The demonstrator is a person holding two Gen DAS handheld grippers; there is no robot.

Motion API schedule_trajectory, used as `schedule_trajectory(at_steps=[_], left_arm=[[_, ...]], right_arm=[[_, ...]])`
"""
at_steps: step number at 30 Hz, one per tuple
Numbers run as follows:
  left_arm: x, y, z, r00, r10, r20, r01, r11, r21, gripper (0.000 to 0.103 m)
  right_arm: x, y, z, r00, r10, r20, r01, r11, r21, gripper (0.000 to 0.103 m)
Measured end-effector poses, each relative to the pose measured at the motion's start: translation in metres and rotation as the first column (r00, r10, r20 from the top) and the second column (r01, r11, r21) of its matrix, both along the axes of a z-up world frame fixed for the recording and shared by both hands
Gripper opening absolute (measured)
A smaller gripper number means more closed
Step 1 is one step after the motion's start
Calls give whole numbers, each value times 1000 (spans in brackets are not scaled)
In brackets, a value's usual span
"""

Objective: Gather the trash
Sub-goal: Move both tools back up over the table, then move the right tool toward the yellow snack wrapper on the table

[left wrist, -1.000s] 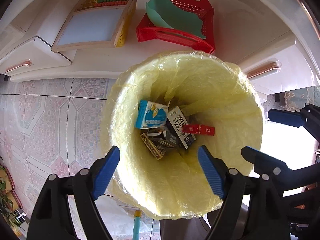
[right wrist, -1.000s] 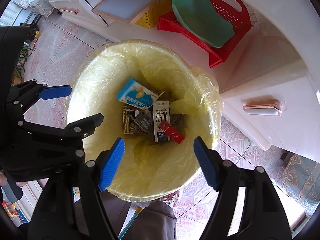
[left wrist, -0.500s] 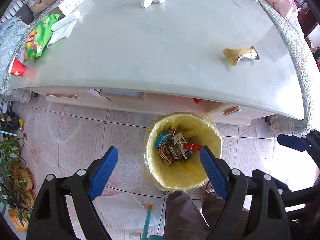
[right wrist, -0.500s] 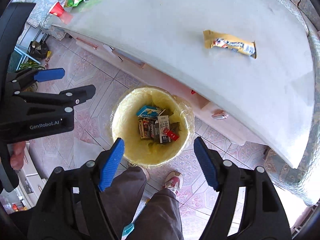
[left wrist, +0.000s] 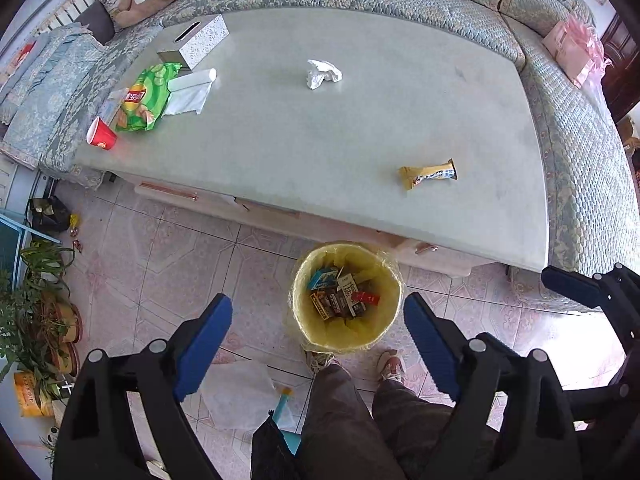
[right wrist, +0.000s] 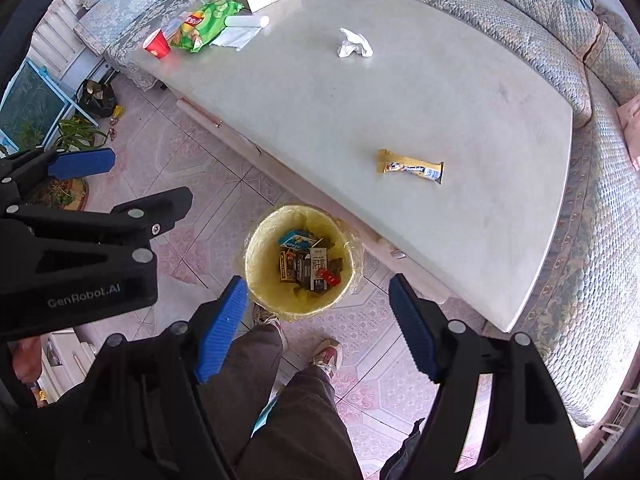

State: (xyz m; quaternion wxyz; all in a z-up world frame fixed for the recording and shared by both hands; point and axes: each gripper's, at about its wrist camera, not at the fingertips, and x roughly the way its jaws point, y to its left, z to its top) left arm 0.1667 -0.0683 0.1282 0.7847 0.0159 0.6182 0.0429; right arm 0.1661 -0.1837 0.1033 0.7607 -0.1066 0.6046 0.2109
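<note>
A yellow-lined trash bin (left wrist: 304,320) (right wrist: 256,276) stands on the tiled floor by the table's near edge, with several cartons and wrappers inside. On the pale table (left wrist: 320,152) (right wrist: 360,112) lie a yellow snack wrapper (left wrist: 428,173) (right wrist: 410,167), a crumpled white tissue (left wrist: 323,73) (right wrist: 354,43), a green chip bag (left wrist: 144,96) (right wrist: 206,24) and a red cup (left wrist: 101,135) (right wrist: 157,43). My left gripper (left wrist: 318,344) and my right gripper (right wrist: 316,324) are both open and empty, high above the bin.
A tissue box (left wrist: 194,41) and a white roll (left wrist: 192,80) sit at the table's far left. A sofa (left wrist: 580,140) wraps around the table. Potted plants (left wrist: 36,320) stand on the floor at left. The person's legs (left wrist: 352,420) are below the grippers.
Both grippers have risen far above the bin and stayed open. The bin now looks small and the whole tabletop with its trash has come into view.
</note>
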Motion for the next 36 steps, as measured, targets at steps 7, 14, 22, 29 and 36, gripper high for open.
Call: schedule_trajectory(at_steps=[7,14,22,29,36], left_arm=[[-10,-4,38,998,33,52,-35,999,36,87],[-3,-5,49,997,18,74,-23,998,57,87],[48,1,34,993,-90,74,85,994,72,87],[134,31,0,965,-257,45,253,965,72,87],[221,61,-47,895,-445,-26,446,891,84,87]], right_arm=[[-8,-3,24,999,26,18,-27,999,21,78],[-2,-10,31,1000,-10,25,9,999,38,79],[31,-5,15,994,-108,20,108,994,27,80],[82,5,-25,929,-368,-41,368,930,-9,80],[124,10,-59,740,-667,-83,668,744,-23,80]])
